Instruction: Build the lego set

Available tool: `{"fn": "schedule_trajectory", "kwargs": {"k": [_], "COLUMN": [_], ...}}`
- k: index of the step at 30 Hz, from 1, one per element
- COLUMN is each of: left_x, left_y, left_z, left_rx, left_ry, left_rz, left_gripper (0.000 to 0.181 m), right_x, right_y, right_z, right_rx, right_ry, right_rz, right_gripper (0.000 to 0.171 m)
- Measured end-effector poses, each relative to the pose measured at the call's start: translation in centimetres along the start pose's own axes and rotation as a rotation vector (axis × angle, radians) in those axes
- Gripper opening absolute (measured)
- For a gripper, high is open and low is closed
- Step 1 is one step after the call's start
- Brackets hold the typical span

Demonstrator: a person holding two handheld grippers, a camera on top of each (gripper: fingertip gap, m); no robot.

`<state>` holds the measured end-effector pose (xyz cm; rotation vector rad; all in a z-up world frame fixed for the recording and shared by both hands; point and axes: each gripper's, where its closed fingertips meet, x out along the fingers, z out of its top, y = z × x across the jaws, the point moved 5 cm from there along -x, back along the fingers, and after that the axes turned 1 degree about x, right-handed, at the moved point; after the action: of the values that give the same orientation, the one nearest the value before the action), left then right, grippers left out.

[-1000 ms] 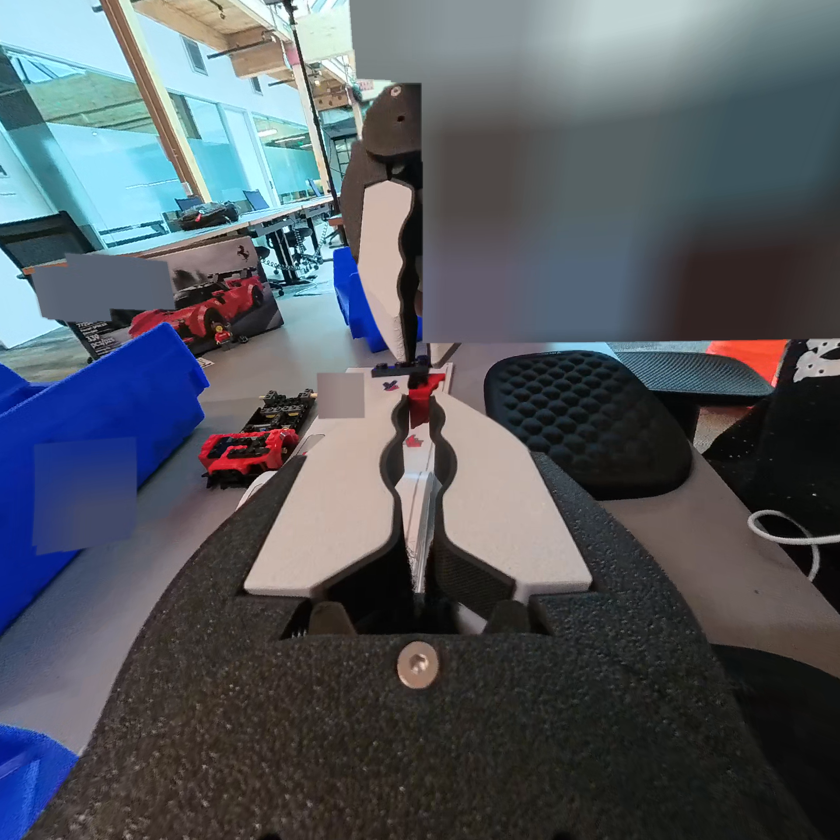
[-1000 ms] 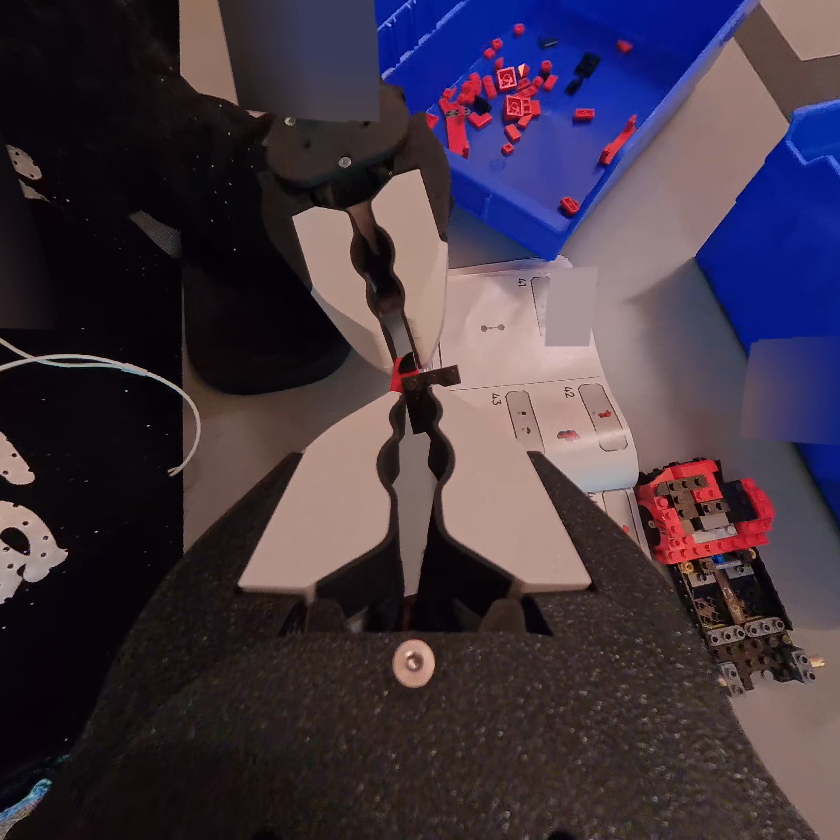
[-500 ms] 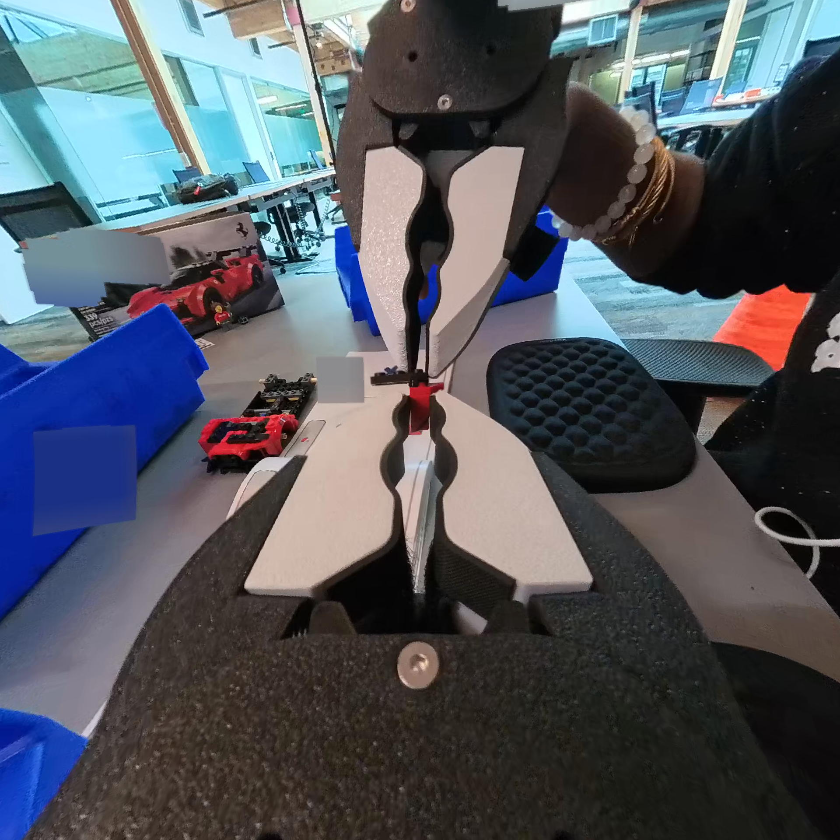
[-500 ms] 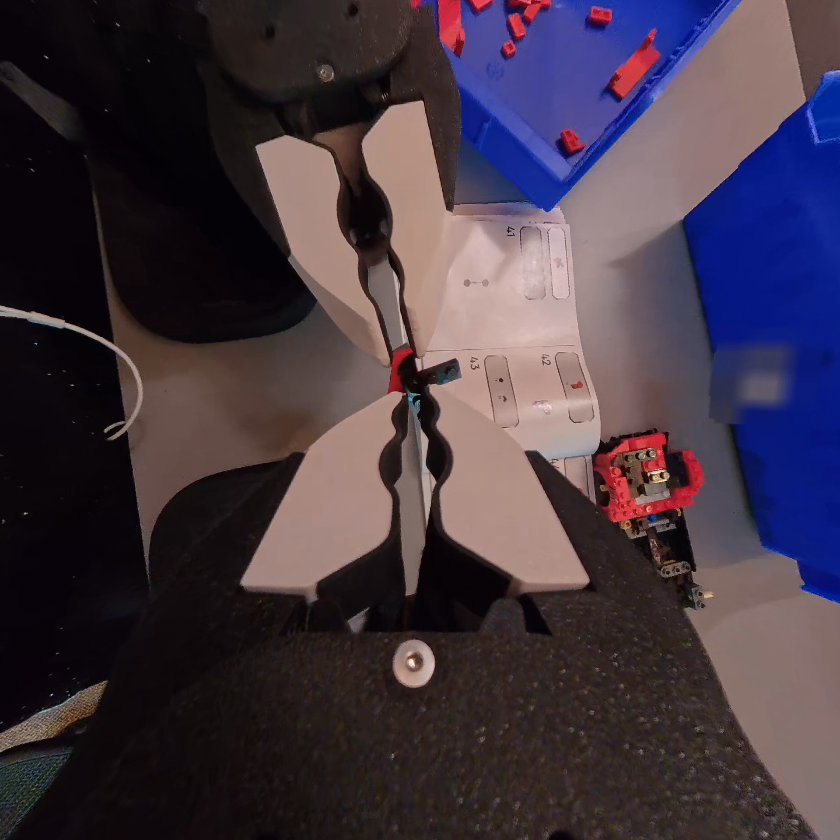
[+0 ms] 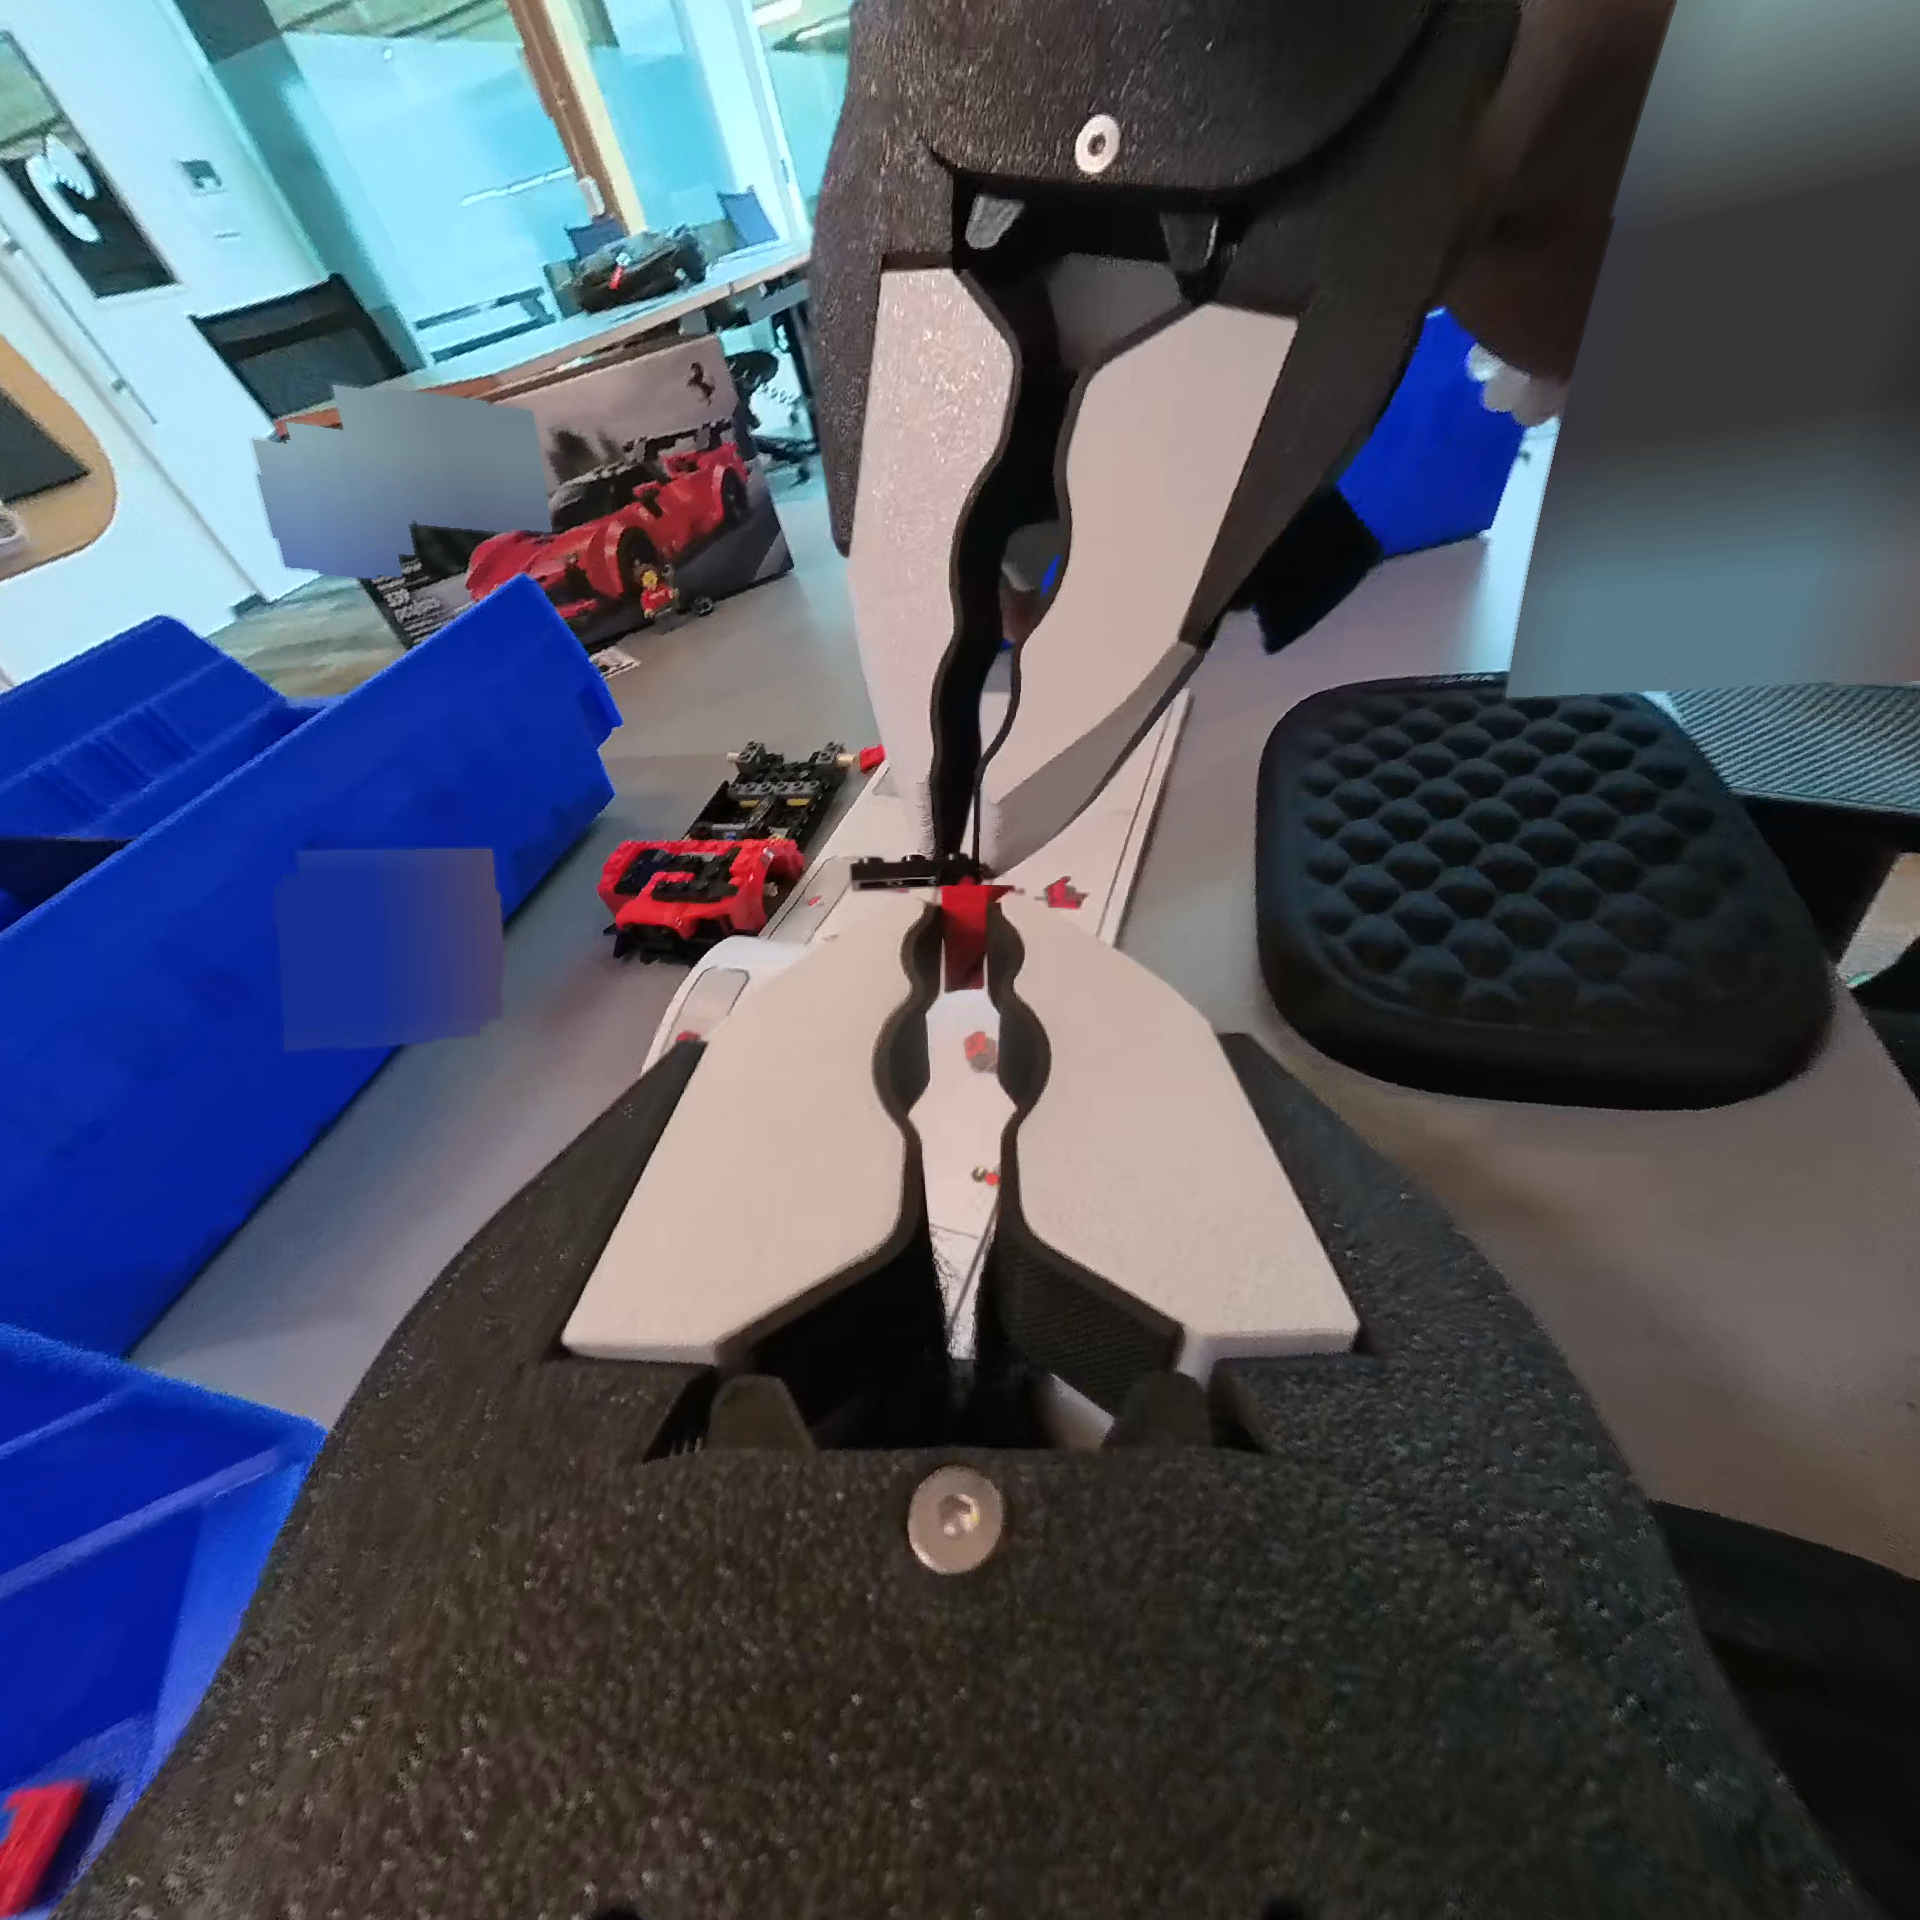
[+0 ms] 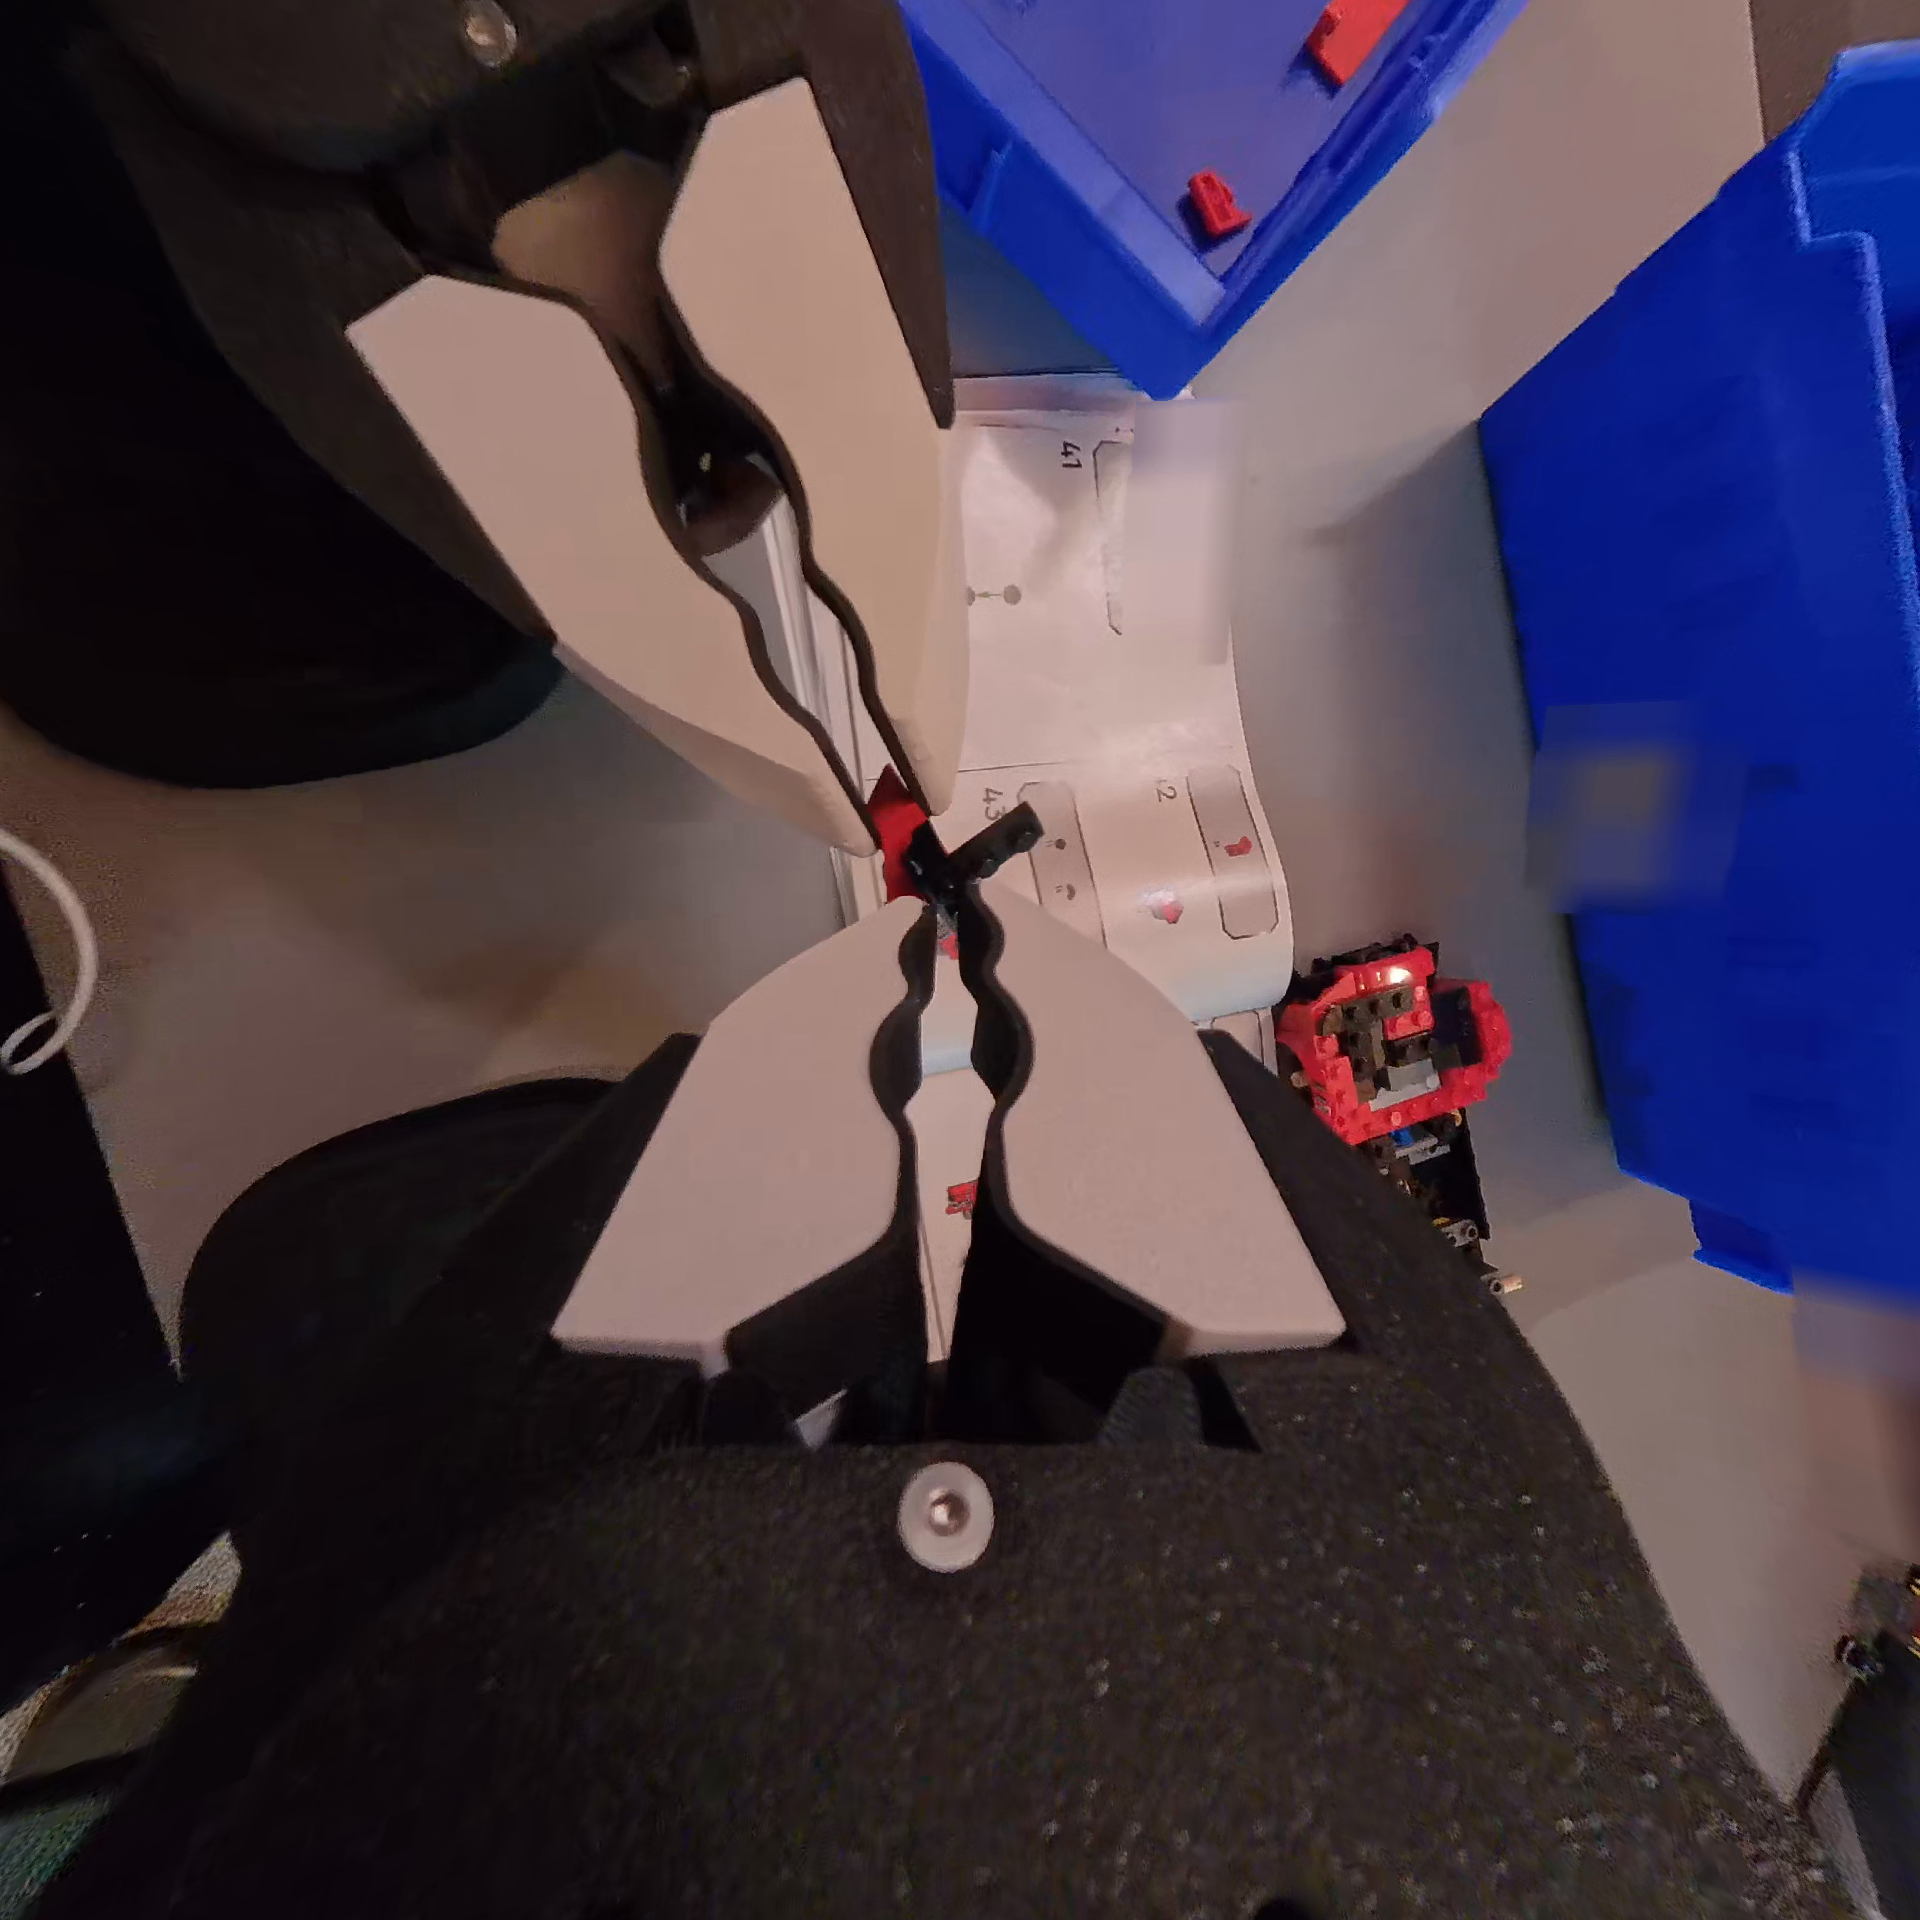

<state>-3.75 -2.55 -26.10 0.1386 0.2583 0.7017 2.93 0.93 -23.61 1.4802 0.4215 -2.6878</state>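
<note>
A grey surface (image 5: 727, 675) carries everything. At the far left in the left wrist view stand blue bins (image 5: 312, 831), with glass-walled office space behind them. Next comes the set's box (image 5: 623, 499), printed with a red car, standing farther back. In front of it lies the partly built red and black Lego car (image 5: 717, 862), just beside the open instruction booklet (image 6: 1122, 727). To the right sits a black honeycomb-textured pad (image 5: 1507, 883). In the right wrist view, a blue bin (image 6: 1122, 156) with loose red bricks lies beyond the booklet.

The left gripper (image 5: 964, 914) reaches forward above the booklet, its fingers clamped on a small red piece (image 5: 964, 930). The right gripper (image 6: 948, 902) comes down from above to meet it tip to tip, fingers pinched on a thin black plate (image 6: 971, 847), which touches the red piece's top. A beaded wrist (image 5: 1507, 379) shows behind the right gripper.
</note>
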Motion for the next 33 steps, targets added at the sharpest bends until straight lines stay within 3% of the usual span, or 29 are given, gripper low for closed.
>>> {"fn": "schedule_trajectory", "kwargs": {"k": [13, 23, 27, 30, 33], "left_x": [-0.2, -0.4, -0.8, -1.6, -2.6], "left_y": [1.0, 1.2, 1.5, 2.0, 2.6], "left_z": [-0.6, -0.6, 0.0, 1.0, 2.0], "left_rx": [0.100, 0.135, 0.083, -0.066, -0.262], "left_ry": [0.130, 0.125, 0.015, -0.154, -0.336], "left_rz": [0.193, 0.209, 0.180, 0.118, 0.025], "left_gripper": [0.007, 0.007, 0.007, 0.007, 0.007], "right_x": [2.1, 2.1, 0.6, -1.2, -2.7], "right_y": [-0.8, -1.0, -1.3, -1.4, -1.0], "right_z": [0.8, 0.9, 1.3, 1.7, 1.9], "right_rx": [0.038, 0.041, 0.064, 0.066, -0.066], "right_ry": [0.009, -0.025, -0.117, -0.226, -0.386], "right_rz": [-0.100, -0.100, -0.050, -0.004, -0.014], "right_gripper": [0.003, 0.004, 0.008, 0.025, 0.043]}}
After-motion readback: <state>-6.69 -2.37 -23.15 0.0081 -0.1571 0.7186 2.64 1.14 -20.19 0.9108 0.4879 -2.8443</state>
